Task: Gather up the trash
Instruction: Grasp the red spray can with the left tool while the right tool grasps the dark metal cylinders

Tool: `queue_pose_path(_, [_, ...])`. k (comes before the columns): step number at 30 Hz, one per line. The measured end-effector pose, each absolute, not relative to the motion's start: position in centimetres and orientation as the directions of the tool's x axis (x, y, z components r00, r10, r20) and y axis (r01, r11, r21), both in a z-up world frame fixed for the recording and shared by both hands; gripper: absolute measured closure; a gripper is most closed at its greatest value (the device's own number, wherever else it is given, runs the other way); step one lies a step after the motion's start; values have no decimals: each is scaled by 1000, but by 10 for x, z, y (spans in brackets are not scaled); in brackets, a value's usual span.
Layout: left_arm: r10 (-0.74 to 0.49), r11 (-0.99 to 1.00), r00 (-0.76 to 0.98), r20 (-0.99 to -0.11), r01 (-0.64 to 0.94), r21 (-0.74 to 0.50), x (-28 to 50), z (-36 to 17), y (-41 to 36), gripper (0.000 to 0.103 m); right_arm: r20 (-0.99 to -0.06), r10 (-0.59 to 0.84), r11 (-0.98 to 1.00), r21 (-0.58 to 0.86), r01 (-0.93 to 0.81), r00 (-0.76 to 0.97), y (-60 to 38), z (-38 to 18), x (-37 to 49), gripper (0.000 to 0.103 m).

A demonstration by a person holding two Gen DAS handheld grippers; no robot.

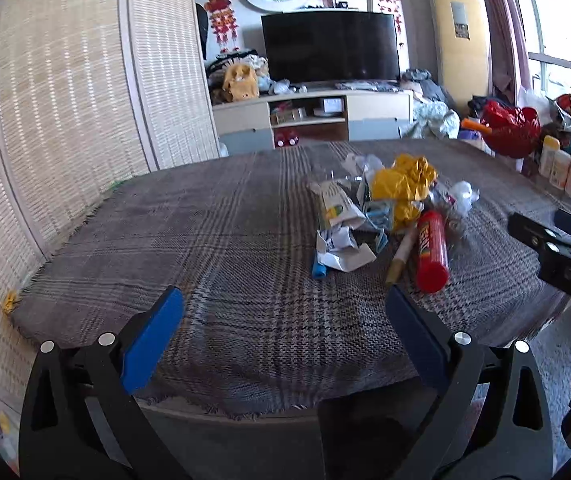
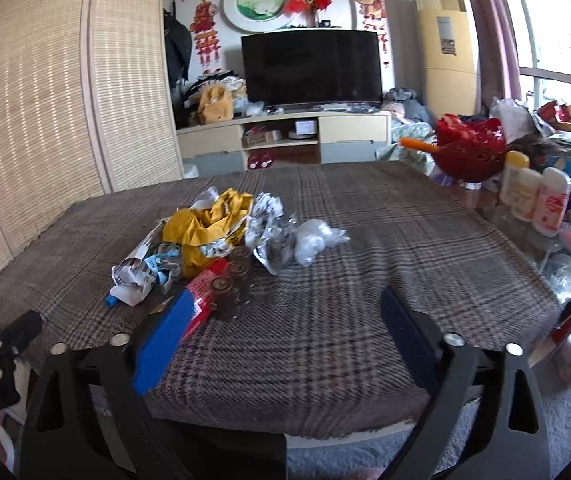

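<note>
Right wrist view gives us brown ribbed cylinders (image 2: 232, 280) the left view lacks, beside the red cylindrical tube (image 1: 431, 255) in the crumpled-wrapper trash heap (image 1: 385, 204) mid-tablecloth. Our left gripper (image 1: 285, 320) and right gripper (image 2: 281, 320) both hang spread and empty over bare plaid cloth (image 2: 365, 280) near the table's front edge.

near cloth (image 1: 245, 320): bare, free | mid-table: trash heap (image 2: 221, 240) blocks | right edge: bottles (image 2: 537, 196), red bowl (image 2: 469, 152)

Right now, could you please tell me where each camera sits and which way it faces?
Left wrist: on the left hand-held gripper, facing across the plaid cloth to the trash pile; its open blue fingers and the right hand-held gripper's body show.
Right wrist: on the right hand-held gripper, the pile ahead-left; its open fingers show.
Shared: pile, red tube, television.
</note>
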State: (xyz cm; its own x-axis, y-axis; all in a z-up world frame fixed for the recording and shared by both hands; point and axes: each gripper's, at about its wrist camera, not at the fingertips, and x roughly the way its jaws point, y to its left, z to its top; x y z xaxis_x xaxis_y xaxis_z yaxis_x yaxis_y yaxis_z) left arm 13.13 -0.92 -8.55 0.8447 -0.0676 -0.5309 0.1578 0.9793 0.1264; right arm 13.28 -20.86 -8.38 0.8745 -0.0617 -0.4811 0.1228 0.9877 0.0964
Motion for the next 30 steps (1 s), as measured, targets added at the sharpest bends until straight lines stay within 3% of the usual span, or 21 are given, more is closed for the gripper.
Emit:
queue_pose_path(5, [-155,968,813,-561,239,78,142,-97,-14,8,-532,8,990,122,68,847,-202,-98,160,45])
queue_pose_path(12, [-215,952,783,-583,301,54,155,-107,-23,12,-568,72,989,145,13,820,-190,-114,184,50])
queue_pose_path(14, [-229,947,779,-584,317,51,157,-108,-27,16,-582,55,991,128,24,811,-189,-118,190,57])
queue_pose_path(18, [-263,935,768,-584,352,40,160,-110,-34,20,-573,71,988,150,20,817,-194,-119,192,61])
queue_pose_path(25, [-351,900,734,-581,435,6,171,-114,-56,29,-583,67,988,153,28,809,-206,-123,213,61])
queue_pose_path(30, [-371,888,713,-595,459,-3,185,-121,-64,33,-604,38,990,131,52,796,-215,-131,222,85])
